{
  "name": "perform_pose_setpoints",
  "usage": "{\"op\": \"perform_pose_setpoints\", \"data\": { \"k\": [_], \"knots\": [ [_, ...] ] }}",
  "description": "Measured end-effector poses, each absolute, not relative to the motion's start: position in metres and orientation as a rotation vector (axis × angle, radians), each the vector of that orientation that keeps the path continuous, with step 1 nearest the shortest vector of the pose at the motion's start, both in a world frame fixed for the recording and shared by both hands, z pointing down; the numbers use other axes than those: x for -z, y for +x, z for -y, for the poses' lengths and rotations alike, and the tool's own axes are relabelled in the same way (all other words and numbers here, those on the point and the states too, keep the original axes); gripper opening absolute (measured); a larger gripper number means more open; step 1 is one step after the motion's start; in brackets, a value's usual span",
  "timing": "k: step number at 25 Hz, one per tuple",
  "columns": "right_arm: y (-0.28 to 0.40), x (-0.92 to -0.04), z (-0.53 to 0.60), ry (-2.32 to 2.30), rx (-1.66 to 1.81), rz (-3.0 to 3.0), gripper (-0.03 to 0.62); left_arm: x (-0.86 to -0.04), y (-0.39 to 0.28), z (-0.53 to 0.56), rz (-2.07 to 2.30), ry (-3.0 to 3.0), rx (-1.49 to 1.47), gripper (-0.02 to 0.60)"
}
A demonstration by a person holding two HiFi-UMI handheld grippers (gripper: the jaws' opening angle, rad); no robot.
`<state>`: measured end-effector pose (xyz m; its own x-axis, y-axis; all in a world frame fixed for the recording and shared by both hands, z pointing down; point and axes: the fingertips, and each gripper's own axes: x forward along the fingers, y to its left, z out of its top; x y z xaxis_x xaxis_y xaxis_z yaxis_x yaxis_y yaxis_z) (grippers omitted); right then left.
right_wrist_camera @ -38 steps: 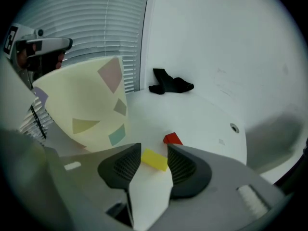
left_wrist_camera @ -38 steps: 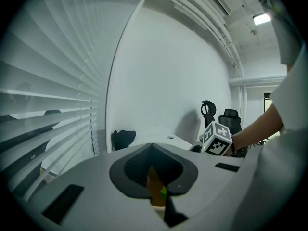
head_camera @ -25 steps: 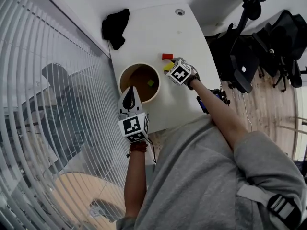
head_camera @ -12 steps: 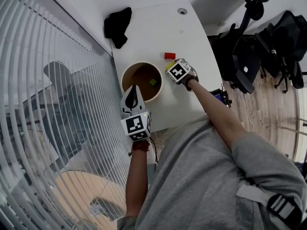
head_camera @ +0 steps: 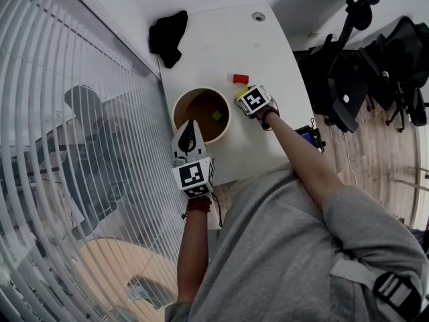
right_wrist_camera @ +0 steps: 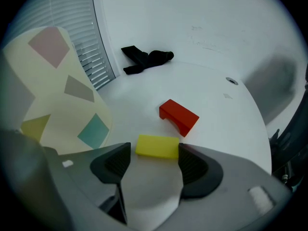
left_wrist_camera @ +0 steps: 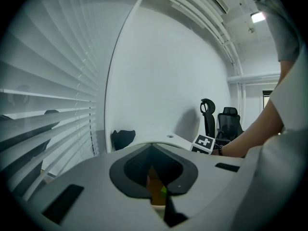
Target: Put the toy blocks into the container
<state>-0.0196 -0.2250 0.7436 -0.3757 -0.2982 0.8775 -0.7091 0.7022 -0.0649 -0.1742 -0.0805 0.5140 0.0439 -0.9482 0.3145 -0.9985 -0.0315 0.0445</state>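
A yellow block (right_wrist_camera: pixel 157 146) lies flat on the white table (right_wrist_camera: pixel 211 105), between the spread jaws of my right gripper (right_wrist_camera: pixel 154 154). The jaws have just been opening and do not squeeze it. In the head view the yellow block (head_camera: pixel 239 92) peeks out beside the right gripper (head_camera: pixel 246 97). A red arch block (right_wrist_camera: pixel 178 116) lies just beyond it. The round container (head_camera: pixel 179 104) holds a green block (head_camera: pixel 216 115). My left gripper (head_camera: pixel 188 131) hovers over the container's near rim, shut and holding nothing; its tips (left_wrist_camera: pixel 151 148) meet above the brown interior.
A black cloth (head_camera: pixel 169 37) lies at the table's far left edge by the window blinds (head_camera: pixel 74 113). A cable hole (head_camera: pixel 259 17) sits at the far end. Black office chairs (head_camera: pixel 348 72) stand to the right of the table.
My right gripper has come down a little over the yellow block and rolled about its axis. The left gripper has kept still over the container rim.
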Motion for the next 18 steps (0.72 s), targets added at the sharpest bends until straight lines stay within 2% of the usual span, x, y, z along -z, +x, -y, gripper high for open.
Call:
{"op": "perform_pose_setpoints", "data": {
  "k": [3,18],
  "knots": [
    [-0.018,-0.741,0.222,0.785,-0.547,1.965,0.278,-0.512,-0.174,0.080,1.992,2.070,-0.285,0.008],
    [-0.011,-0.708,0.237,0.853,-0.481,2.062,0.276,-0.512,-0.178,0.082,2.013,2.060,-0.246,0.008]
  ]
}}
